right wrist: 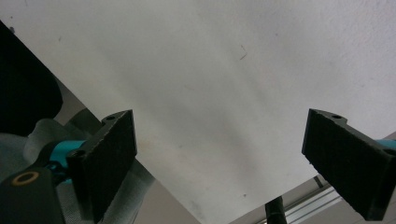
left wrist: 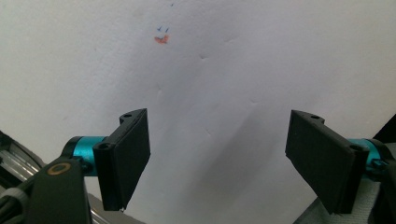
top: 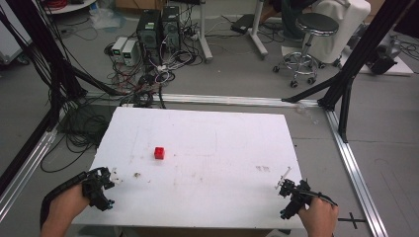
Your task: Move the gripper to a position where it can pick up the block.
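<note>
A small red cube (top: 159, 153) sits alone on the white table board (top: 232, 138), left of its middle. My left gripper (top: 111, 183) rests at the board's near left corner, held in a hand, well short of the cube. In the left gripper view its jaws stand wide apart over bare white surface, the left gripper (left wrist: 219, 163) open and holding nothing. My right gripper (top: 282, 186) sits at the near right corner, far from the cube. Its jaws are also spread wide in the right gripper view, the right gripper (right wrist: 219, 163) open above the board's edge.
A small orange and blue mark (left wrist: 161, 38) stains the board ahead of the left gripper. Faint smudges (top: 263, 169) lie toward the right. Beyond the table are computer towers (top: 158, 27), tangled cables (top: 143, 79), a stool (top: 309, 44) and black frame posts (top: 346, 84).
</note>
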